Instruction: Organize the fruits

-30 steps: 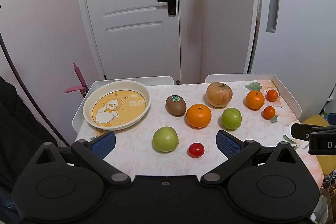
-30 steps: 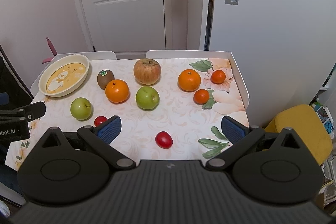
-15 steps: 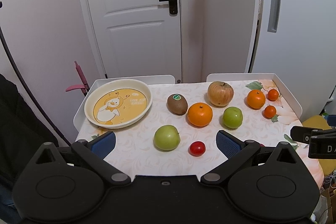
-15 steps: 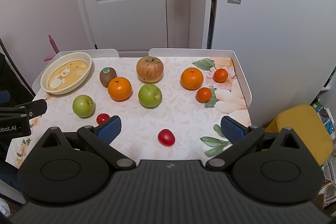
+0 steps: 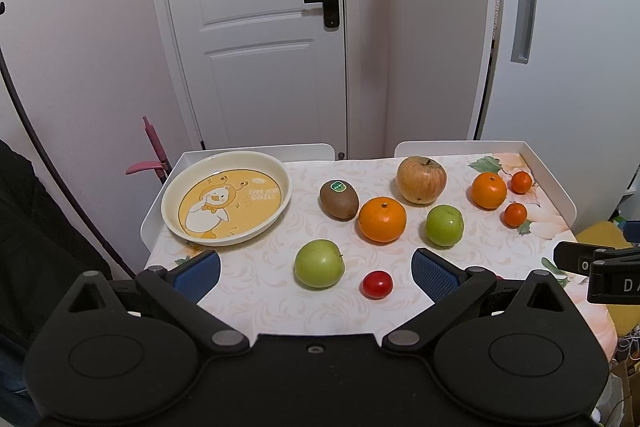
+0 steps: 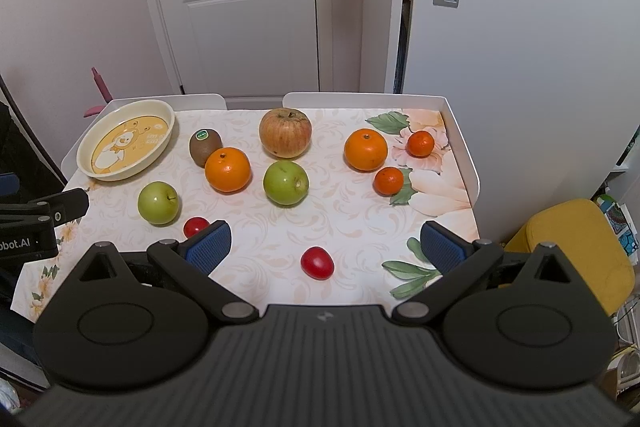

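Fruits lie loose on a floral table. A cream plate [image 5: 276, 205] with a yellow duck picture sits at the far left, empty; it also shows in the right wrist view [image 6: 166, 135]. My left gripper [image 5: 316, 277] is open and empty, just short of a green apple [image 5: 319, 263] and a cherry tomato [image 5: 377, 283]. My right gripper [image 6: 326, 247] is open and empty, with a red tomato [image 6: 317, 262] between its fingers' line. Behind lie a kiwi [image 6: 205, 147], an orange [image 6: 227, 169], a green apple [image 6: 285, 183] and a big yellow-red apple [image 6: 285, 133].
An orange [image 6: 365, 149] and two small mandarins [image 6: 420, 143] [image 6: 388, 181] lie at the right. The table has a raised white rim [image 6: 464, 163]. A white door and walls stand behind. A yellow seat [image 6: 568, 247] is at the right.
Both grippers have drifted slightly back and up, so the table sits a little lower in each view. No fruit has moved and the jaws stay open.
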Demonstrator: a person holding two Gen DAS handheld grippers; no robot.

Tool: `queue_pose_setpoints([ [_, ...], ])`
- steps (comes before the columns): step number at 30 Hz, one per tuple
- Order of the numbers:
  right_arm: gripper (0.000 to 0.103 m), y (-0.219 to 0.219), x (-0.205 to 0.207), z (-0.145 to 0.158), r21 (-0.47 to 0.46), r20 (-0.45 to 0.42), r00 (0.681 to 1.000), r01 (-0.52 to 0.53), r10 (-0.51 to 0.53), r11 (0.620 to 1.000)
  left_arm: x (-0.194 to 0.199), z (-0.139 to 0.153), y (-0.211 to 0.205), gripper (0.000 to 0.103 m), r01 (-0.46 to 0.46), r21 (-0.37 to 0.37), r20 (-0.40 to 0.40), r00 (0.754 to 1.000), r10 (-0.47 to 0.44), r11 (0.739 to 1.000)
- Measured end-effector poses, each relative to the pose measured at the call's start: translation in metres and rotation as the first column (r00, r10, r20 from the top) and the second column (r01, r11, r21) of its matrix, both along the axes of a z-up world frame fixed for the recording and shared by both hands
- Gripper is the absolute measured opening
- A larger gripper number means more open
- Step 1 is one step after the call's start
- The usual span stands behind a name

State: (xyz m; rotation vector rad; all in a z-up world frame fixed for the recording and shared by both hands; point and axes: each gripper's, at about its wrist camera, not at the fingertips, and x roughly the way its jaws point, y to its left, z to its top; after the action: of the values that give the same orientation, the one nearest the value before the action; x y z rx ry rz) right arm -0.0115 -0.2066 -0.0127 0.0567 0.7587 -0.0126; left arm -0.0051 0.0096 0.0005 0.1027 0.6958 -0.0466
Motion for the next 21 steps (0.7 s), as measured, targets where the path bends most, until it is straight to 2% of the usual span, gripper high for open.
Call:
queue_pose_setpoints([
  [21,0.103,-0.0018,0.0023,0.0013,0.008,0.001,1.000,-0.009,0.009,1.000,0.0022,0.0001,0.0017,0.102,-0.006,0.000,-0.003,1.000,0.006,1.000],
])
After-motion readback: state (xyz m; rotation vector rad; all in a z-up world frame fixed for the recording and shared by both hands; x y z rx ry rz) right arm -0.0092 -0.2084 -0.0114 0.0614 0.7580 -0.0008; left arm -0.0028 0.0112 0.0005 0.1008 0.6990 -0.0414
